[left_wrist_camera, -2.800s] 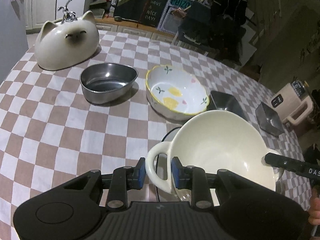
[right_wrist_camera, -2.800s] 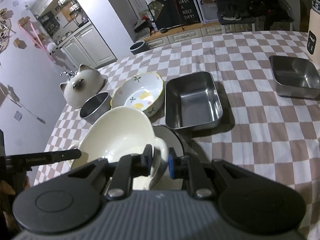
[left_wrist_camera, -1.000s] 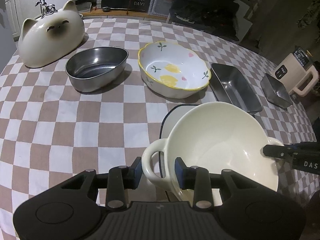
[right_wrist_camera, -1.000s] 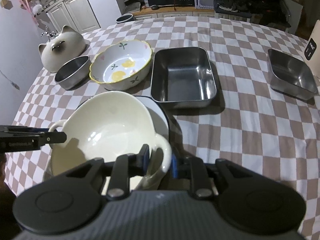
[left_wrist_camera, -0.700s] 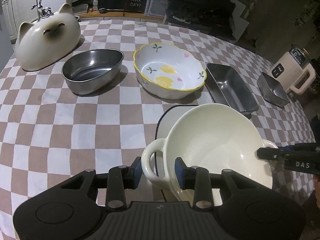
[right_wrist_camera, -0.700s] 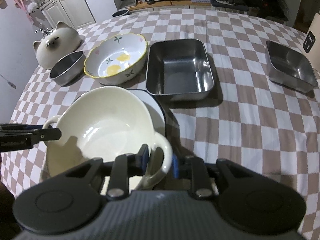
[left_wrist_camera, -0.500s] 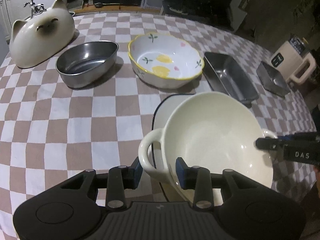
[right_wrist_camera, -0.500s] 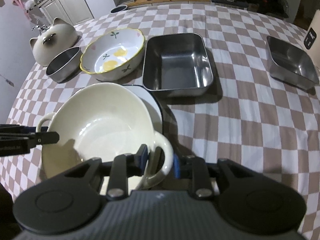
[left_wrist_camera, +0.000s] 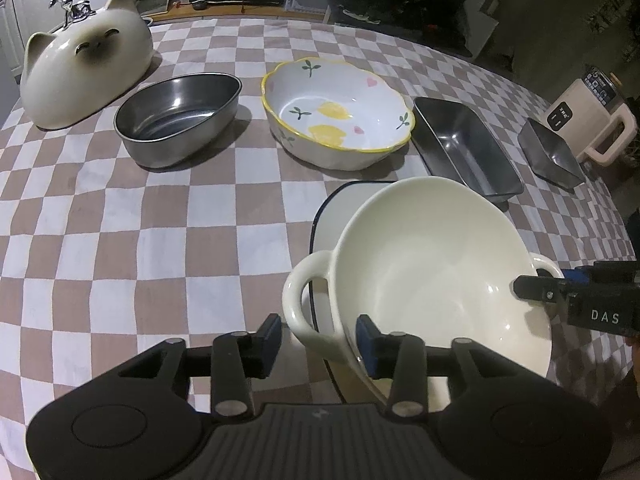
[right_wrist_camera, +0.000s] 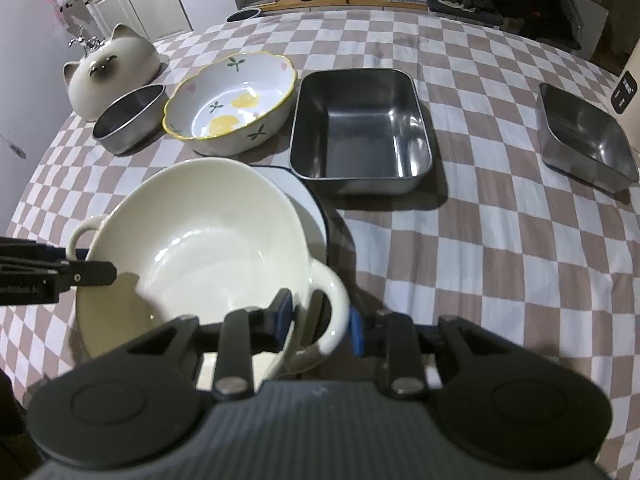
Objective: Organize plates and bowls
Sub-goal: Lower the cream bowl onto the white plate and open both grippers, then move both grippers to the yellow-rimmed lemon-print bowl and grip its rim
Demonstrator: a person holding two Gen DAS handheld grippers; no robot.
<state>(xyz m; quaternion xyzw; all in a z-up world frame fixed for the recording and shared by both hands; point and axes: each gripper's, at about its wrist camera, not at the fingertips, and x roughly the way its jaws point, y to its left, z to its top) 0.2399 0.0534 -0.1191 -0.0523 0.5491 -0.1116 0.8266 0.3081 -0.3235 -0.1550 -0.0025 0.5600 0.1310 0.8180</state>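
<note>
A cream two-handled bowl (left_wrist_camera: 432,264) (right_wrist_camera: 200,248) sits on a white plate with a dark blue rim (left_wrist_camera: 332,212) (right_wrist_camera: 308,204) on the checked tablecloth. My left gripper (left_wrist_camera: 318,340) straddles the bowl's left handle (left_wrist_camera: 304,300). Its jaws are opening, with a gap showing beside the handle. My right gripper (right_wrist_camera: 320,320) straddles the opposite handle (right_wrist_camera: 330,304), and its jaws are opening too, the pads off the handle. Each gripper's fingertip shows across the bowl in the other view.
Behind the plate stand a lemon-patterned bowl (left_wrist_camera: 336,116), an oval steel bowl (left_wrist_camera: 178,110) and a cat-shaped ceramic piece (left_wrist_camera: 84,68). Two steel rectangular trays (left_wrist_camera: 464,144) (left_wrist_camera: 552,156) and a beige appliance (left_wrist_camera: 588,120) lie to the right.
Both grippers' jaws have widened away from the bowl's handles. The bowl has settled lower onto the plate. The hands have hardly shifted.
</note>
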